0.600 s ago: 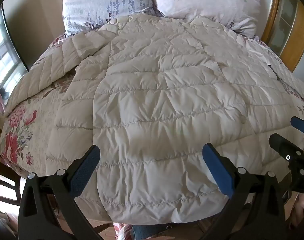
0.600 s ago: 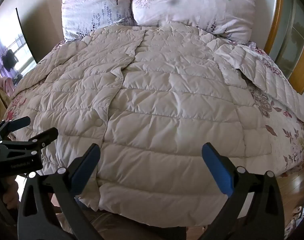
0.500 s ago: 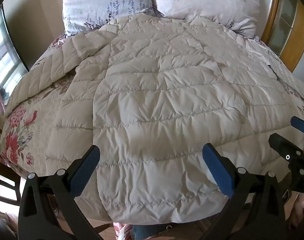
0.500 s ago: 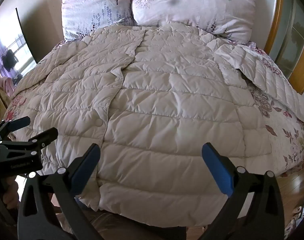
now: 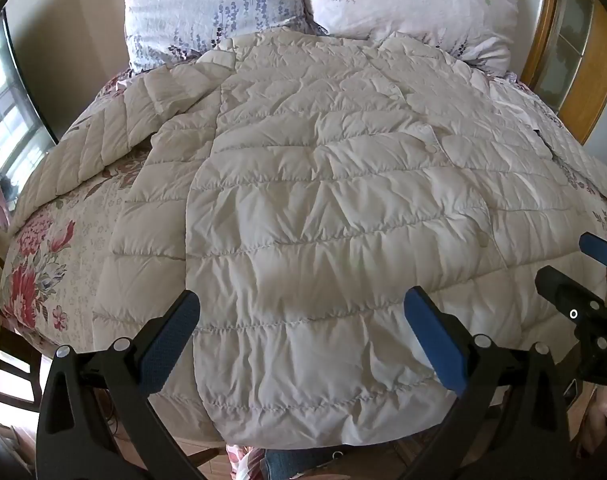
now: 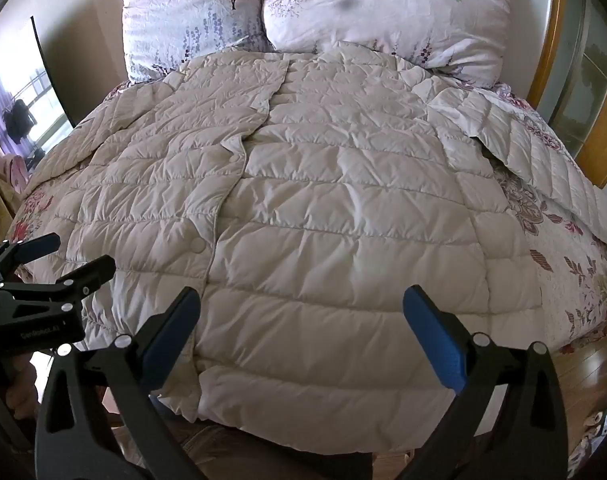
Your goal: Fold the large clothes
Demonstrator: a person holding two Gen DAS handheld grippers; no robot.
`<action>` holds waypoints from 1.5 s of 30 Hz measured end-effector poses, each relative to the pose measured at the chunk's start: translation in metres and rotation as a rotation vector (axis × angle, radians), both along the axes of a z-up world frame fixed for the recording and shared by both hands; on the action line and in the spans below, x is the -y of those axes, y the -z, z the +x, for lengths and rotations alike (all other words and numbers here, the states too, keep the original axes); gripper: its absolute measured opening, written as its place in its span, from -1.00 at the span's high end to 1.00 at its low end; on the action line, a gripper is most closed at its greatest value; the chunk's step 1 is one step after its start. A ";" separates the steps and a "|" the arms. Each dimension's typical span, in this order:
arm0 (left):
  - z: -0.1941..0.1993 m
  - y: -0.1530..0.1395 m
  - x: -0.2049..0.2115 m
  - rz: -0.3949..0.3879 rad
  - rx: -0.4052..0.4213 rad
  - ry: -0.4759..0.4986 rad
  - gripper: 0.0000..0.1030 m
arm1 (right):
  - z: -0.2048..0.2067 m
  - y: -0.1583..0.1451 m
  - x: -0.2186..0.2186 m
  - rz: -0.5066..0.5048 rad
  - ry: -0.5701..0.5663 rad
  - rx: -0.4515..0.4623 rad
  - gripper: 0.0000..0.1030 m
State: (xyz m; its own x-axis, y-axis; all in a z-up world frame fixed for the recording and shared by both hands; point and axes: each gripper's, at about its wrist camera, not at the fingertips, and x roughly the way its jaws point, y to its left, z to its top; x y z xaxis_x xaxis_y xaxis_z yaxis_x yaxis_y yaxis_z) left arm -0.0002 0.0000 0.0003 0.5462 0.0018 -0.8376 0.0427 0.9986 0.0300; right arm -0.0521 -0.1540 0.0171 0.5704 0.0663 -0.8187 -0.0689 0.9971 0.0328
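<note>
- Cream quilted down coat (image 5: 327,208) is lying spread flat across the bed in the left wrist view, its hem hanging over the near edge at 6 o'clock and its collar reaching toward 12 o'clock, which looks like the starting layout for a fold
- Beyond the collar, two floral pillows (image 5: 215,4) are leaning at 12 o'clock, and one sleeve (image 5: 115,136) is stretching out toward 9 o'clock over the flowered bedspread (image 5: 35,264), likely so it can be turned in over the body
- Left gripper (image 5: 301,340) is hovering above the hem with its blue pads spread as wide as they go, gripping nothing and not touching the fabric; I judge it is lining up for a pinch at the lower edge
- Right gripper (image 5: 583,280) is showing at 3 o'clock in this view, also off the cloth
- Seen from the right wrist, the coat (image 6: 343,208) is filling the middle, its snap-button placket (image 6: 227,204) running from 12 toward 7 o'clock, closed so the front is staying flat
- Other sleeve (image 6: 535,160) is lying out toward 2 o'clock on the bedspread (image 6: 563,264)
- Right gripper (image 6: 301,340) is poised over the hem with its jaws fully apart and empty, while the left gripper (image 6: 47,264) is waiting at 9 o'clock, the pair seemingly set to take both hem corners together
</note>
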 end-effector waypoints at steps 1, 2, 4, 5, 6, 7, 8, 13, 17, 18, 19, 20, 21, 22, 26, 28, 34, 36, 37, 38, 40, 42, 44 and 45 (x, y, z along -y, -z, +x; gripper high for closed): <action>0.000 0.000 0.000 0.000 0.001 0.000 -0.97 | 0.000 0.000 0.000 0.000 0.000 0.000 -0.96; 0.000 0.000 0.000 0.000 0.001 0.000 -0.97 | 0.000 0.000 0.000 0.000 0.000 0.000 -0.96; 0.000 0.000 0.000 0.000 0.001 0.000 -0.97 | 0.000 0.000 0.000 0.000 0.000 0.000 -0.96; 0.000 0.000 0.000 0.000 0.001 0.000 -0.97 | 0.000 0.000 0.000 0.000 0.000 0.000 -0.96; 0.000 0.000 0.000 0.000 0.000 0.000 -0.97 | 0.000 0.000 0.000 0.000 0.000 0.000 -0.96; 0.000 0.000 0.000 0.000 0.001 0.000 -0.97 | 0.000 0.000 0.000 0.000 0.000 -0.001 -0.96; 0.000 0.000 0.000 0.000 0.001 0.000 -0.97 | 0.000 0.000 0.000 0.000 0.001 -0.001 -0.96; 0.000 0.000 0.000 0.001 0.001 0.000 -0.97 | 0.000 0.000 0.000 0.001 0.000 -0.001 -0.96; 0.000 0.000 0.000 0.001 0.001 0.001 -0.97 | 0.000 0.001 0.001 0.001 0.000 -0.001 -0.97; 0.000 0.000 0.000 0.001 0.001 0.001 -0.97 | 0.000 0.001 0.001 0.002 0.001 -0.001 -0.96; 0.000 0.000 0.000 0.001 0.001 0.000 -0.97 | 0.000 0.001 0.001 0.002 0.001 -0.001 -0.96; 0.000 0.000 0.000 0.001 0.001 0.000 -0.97 | 0.000 0.001 0.001 0.002 0.001 -0.001 -0.96; 0.000 0.000 0.000 0.001 0.000 0.000 -0.97 | 0.000 0.001 0.001 0.002 0.001 -0.001 -0.96; 0.000 0.000 0.000 0.001 0.000 0.000 -0.97 | 0.000 0.001 0.001 0.002 0.001 -0.001 -0.96; 0.000 0.000 0.000 0.002 0.000 0.001 -0.97 | 0.000 0.001 0.001 0.003 0.001 -0.001 -0.96; 0.000 0.000 0.000 0.002 0.000 0.001 -0.97 | 0.000 0.001 0.001 0.003 0.001 -0.002 -0.96; 0.000 0.000 0.000 0.002 0.000 0.000 -0.97 | 0.001 0.001 0.002 0.012 0.003 0.001 -0.97; 0.000 0.000 0.000 0.003 0.000 0.000 -0.97 | 0.002 0.002 0.003 0.020 0.008 0.002 -0.97; 0.000 0.000 0.000 0.002 0.000 0.000 -0.97 | 0.002 0.002 0.005 0.024 0.010 0.002 -0.96; 0.000 0.000 0.000 0.003 -0.001 0.000 -0.97 | 0.000 0.003 0.006 0.027 0.012 0.001 -0.96; 0.000 0.000 0.000 0.003 -0.001 0.001 -0.97 | 0.001 0.003 0.004 0.028 0.013 0.000 -0.97; 0.000 0.000 0.000 0.003 -0.001 0.001 -0.97 | 0.000 0.002 0.006 0.030 0.012 0.001 -0.97; 0.000 0.000 0.000 0.003 -0.001 0.000 -0.97 | 0.000 0.003 0.006 0.030 0.013 0.000 -0.96; 0.000 0.000 0.000 0.003 -0.001 0.000 -0.97 | 0.001 0.002 0.006 0.031 0.013 0.000 -0.96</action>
